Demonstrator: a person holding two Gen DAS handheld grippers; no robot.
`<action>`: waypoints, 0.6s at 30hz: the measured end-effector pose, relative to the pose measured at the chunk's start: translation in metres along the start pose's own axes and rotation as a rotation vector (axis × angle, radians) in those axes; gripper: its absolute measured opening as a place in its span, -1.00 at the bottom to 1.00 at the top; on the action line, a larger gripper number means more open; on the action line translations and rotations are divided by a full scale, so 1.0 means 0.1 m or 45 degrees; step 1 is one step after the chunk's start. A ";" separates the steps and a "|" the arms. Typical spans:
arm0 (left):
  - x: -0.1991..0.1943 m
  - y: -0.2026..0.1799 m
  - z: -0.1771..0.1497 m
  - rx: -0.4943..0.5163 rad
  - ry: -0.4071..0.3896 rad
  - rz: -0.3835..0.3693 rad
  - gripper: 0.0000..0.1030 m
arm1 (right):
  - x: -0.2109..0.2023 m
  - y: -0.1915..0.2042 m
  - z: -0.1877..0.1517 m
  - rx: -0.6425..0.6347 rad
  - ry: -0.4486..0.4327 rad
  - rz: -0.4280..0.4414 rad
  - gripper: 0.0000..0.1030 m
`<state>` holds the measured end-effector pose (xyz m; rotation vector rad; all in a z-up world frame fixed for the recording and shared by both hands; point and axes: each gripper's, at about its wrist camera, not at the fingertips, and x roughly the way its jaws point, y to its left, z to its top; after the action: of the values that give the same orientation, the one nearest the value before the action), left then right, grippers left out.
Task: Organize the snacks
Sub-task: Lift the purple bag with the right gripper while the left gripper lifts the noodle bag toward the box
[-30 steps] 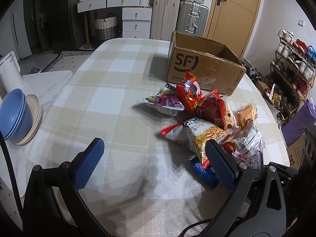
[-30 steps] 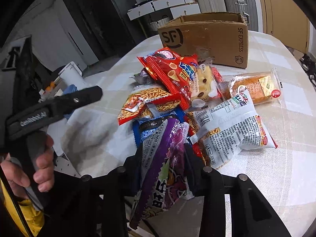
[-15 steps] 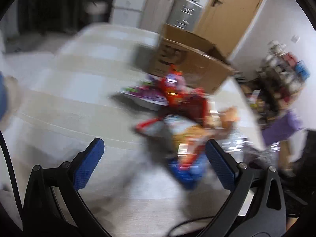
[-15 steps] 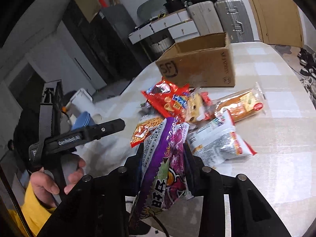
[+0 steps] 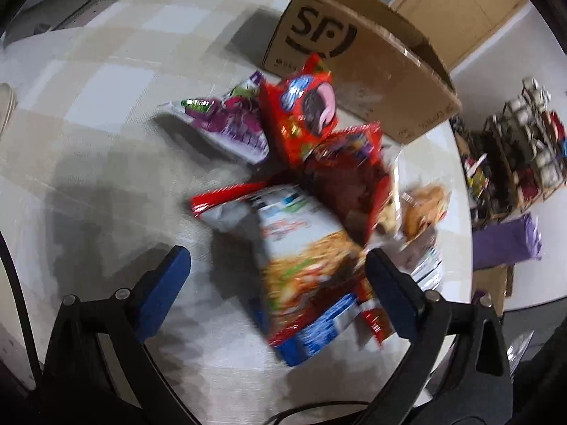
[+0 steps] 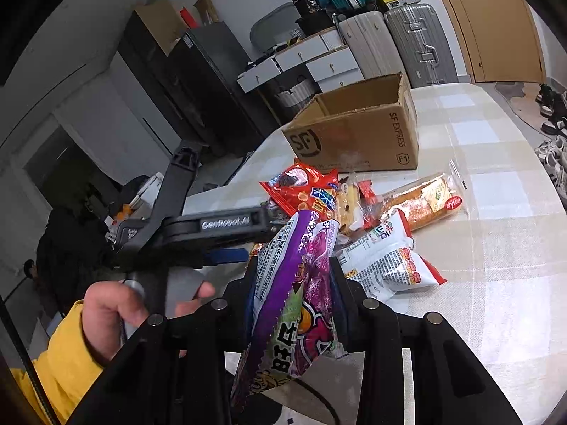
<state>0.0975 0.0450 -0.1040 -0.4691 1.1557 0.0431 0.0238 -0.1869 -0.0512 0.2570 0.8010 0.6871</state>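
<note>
**Purple packet pinched, blue pads wide over the pile**

Purple foil fills my right gripper: its jaws are clamped tight on the purple snack packet, which stands up between them, off the table, on the near side of the cardboard box.

My left gripper has its blue pads spread wide with nothing between them that they touch. It tilts down over the noodle snack bag, the pile's member farthest from the box. My left hand, in a yellow sleeve, grips its handle.

Moving from that bag toward the box, a dark red packet lies next, then a bright red packet leaning up closest to the box's printed side. Beside the bright red one, away from the box's far corner, lies a second purple packet. A clear-wrapped orange bread rests just in front of the box, and a white printed bag lies nearer me than that.

The box stands open, upright on the checked cloth. The left view is blurred, so smaller packets under the pile I cannot make out.
</note>
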 end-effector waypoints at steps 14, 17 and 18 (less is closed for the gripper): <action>0.32 -0.16 0.07 -0.085 0.130 -0.065 0.47 | -0.12 0.00 0.00 0.010 -0.028 0.033 -0.31; 0.35 -0.20 0.05 -0.053 0.135 -0.084 0.36 | -0.12 0.00 0.01 0.004 -0.030 0.030 -0.31; 0.36 -0.20 0.05 -0.046 0.140 -0.101 0.34 | -0.12 0.00 0.01 0.003 -0.031 0.029 -0.31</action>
<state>0.1223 0.0215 -0.1275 -0.5547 1.2448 -0.0310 0.0180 -0.1948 -0.0437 0.2766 0.7770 0.7034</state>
